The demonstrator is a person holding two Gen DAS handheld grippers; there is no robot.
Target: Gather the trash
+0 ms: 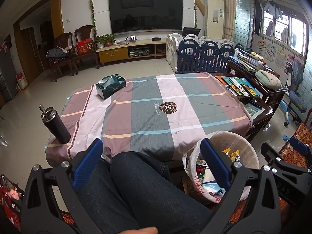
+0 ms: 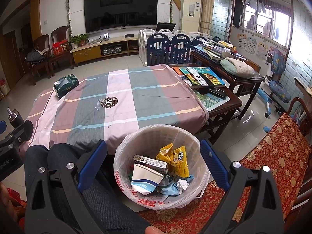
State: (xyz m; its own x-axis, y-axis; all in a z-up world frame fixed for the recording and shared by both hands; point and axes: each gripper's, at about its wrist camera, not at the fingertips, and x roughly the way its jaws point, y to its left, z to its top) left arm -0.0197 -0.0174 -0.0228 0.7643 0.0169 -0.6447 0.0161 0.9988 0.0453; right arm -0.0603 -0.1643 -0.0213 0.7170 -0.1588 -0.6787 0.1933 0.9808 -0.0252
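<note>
A white trash bin [image 2: 156, 134] lined with a plastic bag stands on a red patterned seat, just before the table. It holds yellow snack wrappers [image 2: 175, 159], a small carton [image 2: 151, 162], a white and blue packet [image 2: 145, 177] and crumpled paper [image 2: 182, 184]. My right gripper [image 2: 154, 159] is open and empty, held above the bin. My left gripper [image 1: 151, 158] is open and empty above the person's knees [image 1: 136, 175]. The bin shows at the right of the left wrist view [image 1: 234, 136]. The right gripper's body shows there too [image 1: 288, 165].
The table carries a plaid cloth [image 1: 156, 107], a green tissue pack [image 1: 110, 84] at the far left and a black bottle [image 1: 54, 124] at the near left corner. Books and remotes [image 2: 202, 78] lie on a dark side table at the right. A red cushioned chair [image 2: 273, 156] stands at the right.
</note>
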